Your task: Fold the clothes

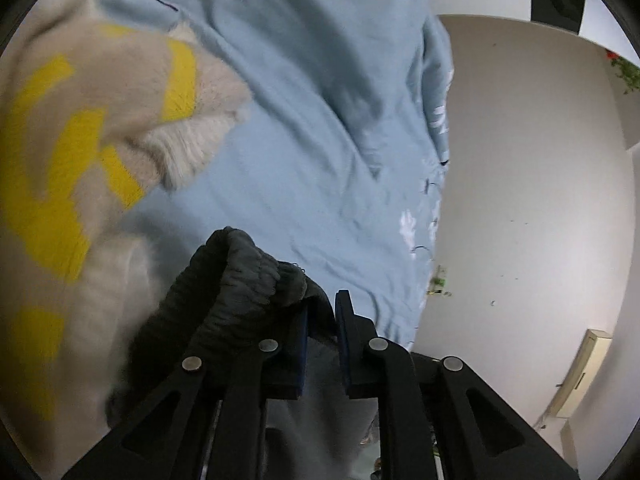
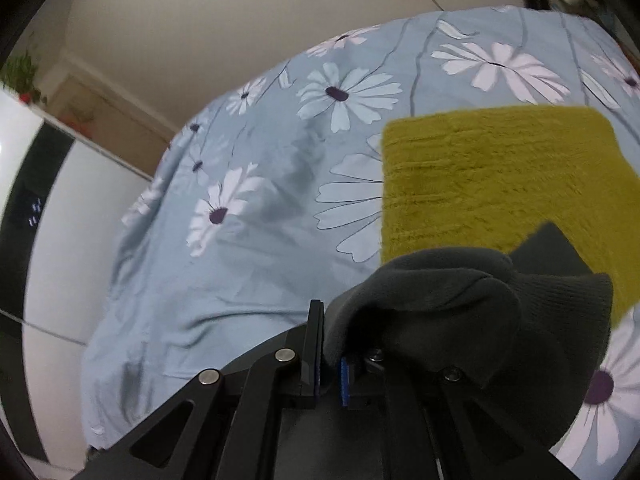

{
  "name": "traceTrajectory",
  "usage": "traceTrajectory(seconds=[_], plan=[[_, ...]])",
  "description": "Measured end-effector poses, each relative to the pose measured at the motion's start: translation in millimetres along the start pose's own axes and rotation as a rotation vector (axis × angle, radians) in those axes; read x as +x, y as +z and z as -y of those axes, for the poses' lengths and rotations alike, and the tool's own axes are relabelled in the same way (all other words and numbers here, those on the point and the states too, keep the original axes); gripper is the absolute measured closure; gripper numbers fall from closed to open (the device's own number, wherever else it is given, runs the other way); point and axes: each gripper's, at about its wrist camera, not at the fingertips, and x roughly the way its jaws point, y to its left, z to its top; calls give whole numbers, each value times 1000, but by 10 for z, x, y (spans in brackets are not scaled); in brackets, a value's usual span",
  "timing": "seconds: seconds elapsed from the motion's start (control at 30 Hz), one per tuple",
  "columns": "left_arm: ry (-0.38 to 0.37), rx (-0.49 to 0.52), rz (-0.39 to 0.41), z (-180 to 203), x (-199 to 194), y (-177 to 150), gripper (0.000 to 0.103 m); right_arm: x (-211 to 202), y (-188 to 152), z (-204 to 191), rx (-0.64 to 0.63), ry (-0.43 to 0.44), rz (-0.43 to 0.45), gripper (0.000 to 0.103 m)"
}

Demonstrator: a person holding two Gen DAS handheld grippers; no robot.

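Left gripper: your left gripper (image 1: 322, 304) is sitting with its jaws a narrow gap apart; dark grey garment (image 1: 240, 280) is draping over the left finger (image 1: 301, 344) and into the gap, and the pads aren't visibly pinching it.
Right gripper: your right gripper (image 2: 334, 344) is showing a small gap too; the dark grey fabric is covering the right finger, and I can't tell if the pads are pressing it.
Task item: the dark grey garment is hanging at both sets of fingertips, ribbed gathered edge in the left view, smooth knit fold in the right view.
Left view only: light blue cloth (image 1: 312, 120) is filling the middle; cream and yellow fuzzy sweater (image 1: 80, 140) is lying on its left side, overlapping it; white surface (image 1: 540, 200) is showing to the right.
Right view only: floral bedsheet (image 2: 260, 220) is spreading under everything; folded mustard-yellow knit (image 2: 500, 176) is lying on it, just behind the grey fabric.
Obstruction: the grey garment is hiding your right finger and part of the mustard knit; both views are motion-blurred.
Background: white cabinet with dark panel (image 2: 48, 208) is standing left in the right view.
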Motion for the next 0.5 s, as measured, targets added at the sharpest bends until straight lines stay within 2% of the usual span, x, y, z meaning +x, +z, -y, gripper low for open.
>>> traceTrajectory(seconds=[0.03, 0.07, 0.13, 0.17, 0.4, 0.5], plan=[[-3, 8, 3, 5, 2, -15, 83, 6, 1, -22, -22, 2, 3, 89], [-15, 22, 9, 25, -26, -52, 72, -41, -16, -38, -40, 23, 13, 84], [-26, 66, 27, 99, -141, -147, 54, -182, -65, -61, -65, 86, 40, 55], [-30, 90, 36, 142, -208, -198, 51, -271, -95, -71, -81, 107, 57, 47], [-14, 233, 114, 102, -833, -768, 36, -1024, -380, -2, -161, 194, 196, 40], [46, 177, 31, -215, -746, -980, 36, -1213, -605, 231, -129, 250, 198, 36]])
